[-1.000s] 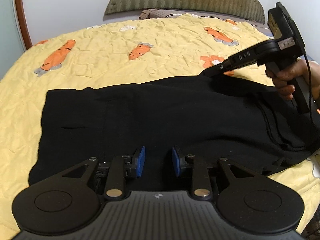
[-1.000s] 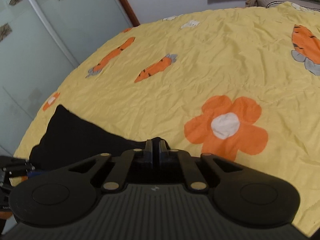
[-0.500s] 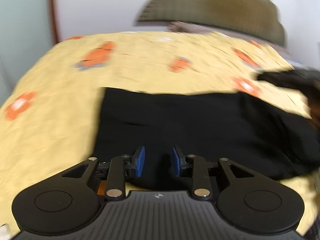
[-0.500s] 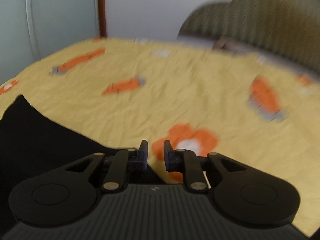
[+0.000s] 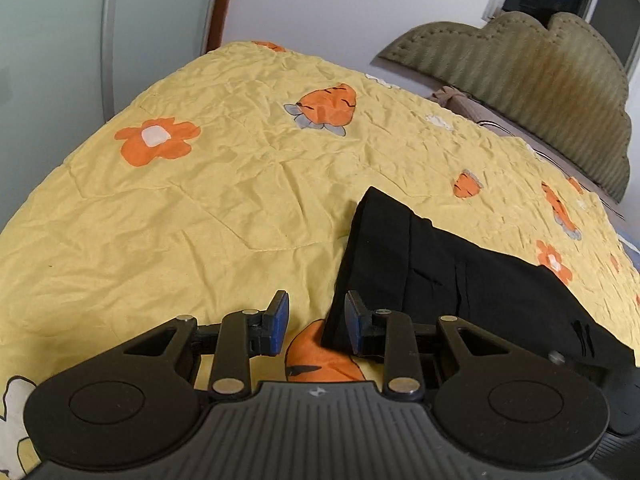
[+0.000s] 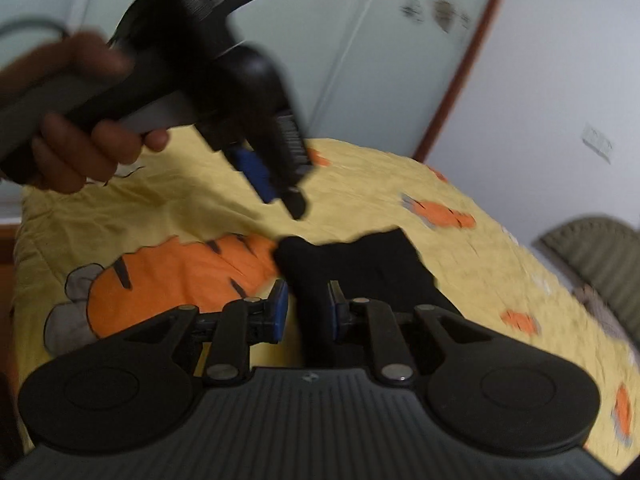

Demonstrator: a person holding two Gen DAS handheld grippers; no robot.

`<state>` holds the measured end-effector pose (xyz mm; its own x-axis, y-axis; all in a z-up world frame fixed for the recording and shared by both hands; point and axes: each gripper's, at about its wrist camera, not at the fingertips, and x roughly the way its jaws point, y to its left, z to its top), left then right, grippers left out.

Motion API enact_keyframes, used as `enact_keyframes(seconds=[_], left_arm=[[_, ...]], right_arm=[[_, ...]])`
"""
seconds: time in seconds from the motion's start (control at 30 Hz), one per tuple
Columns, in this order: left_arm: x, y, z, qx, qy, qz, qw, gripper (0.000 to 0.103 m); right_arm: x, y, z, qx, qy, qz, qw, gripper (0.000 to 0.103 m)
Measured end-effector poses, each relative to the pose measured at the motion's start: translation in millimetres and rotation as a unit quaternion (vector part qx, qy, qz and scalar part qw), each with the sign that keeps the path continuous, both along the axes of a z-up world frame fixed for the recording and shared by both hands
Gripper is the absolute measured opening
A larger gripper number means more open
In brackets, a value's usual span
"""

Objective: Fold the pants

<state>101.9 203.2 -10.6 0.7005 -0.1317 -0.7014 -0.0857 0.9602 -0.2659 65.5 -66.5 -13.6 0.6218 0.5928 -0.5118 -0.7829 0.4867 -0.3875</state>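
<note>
Black pants [image 5: 460,280] lie flat on the yellow bedsheet [image 5: 200,208], with their end edge facing left in the left wrist view. My left gripper [image 5: 316,320] is open over the sheet just off the pants' near corner, nothing between its blue pads [image 5: 280,318]. In the right wrist view the pants [image 6: 360,264] run toward me under my right gripper [image 6: 307,312]. Its pads [image 6: 280,312] stand apart with black cloth showing in the gap, and I see no pinch. A hand [image 6: 76,152] holds the left gripper [image 6: 280,196] above that same pants corner.
An olive padded headboard [image 5: 532,80] and a brownish pillow [image 5: 460,98] are at the far right end of the bed. Frosted glass doors [image 6: 380,60] with a wooden frame stand behind the bed. The sheet's edge [image 6: 20,264] drops off at the left.
The right gripper let go of the pants' far edge, opened, and swung round to the pants' end. The left gripper slid from the middle of the near edge to that end's corner.
</note>
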Motion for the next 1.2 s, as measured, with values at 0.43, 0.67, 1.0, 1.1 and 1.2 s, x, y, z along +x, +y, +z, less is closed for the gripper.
enact_keyframes(seconds=[0.43, 0.67, 1.0, 1.1, 1.2], left_arm=[[3, 31, -3, -0.04, -0.008, 0.02, 0.999, 0.029], [10, 26, -6, -0.049, -0.004, 0.001, 0.9988, 0.03], [13, 3, -5, -0.048, -0.004, -0.039, 0.9981, 0.029], [15, -6, -5, -0.055, -0.004, -0.053, 0.9971, 0.029], [18, -19, -6, -0.053, -0.005, -0.072, 0.996, 0.03]], right_arm=[[10, 60, -31, -0.09, -0.074, -0.032, 0.993, 0.01], [20, 66, -28, -0.071, -0.056, -0.042, 0.995, 0.009], [-20, 11, -7, -0.037, -0.03, -0.055, 0.997, 0.017], [-26, -30, -2, -0.023, -0.023, -0.121, 0.992, 0.019], [-25, -78, 1, 0.017, 0.005, -0.21, 0.978, 0.028]])
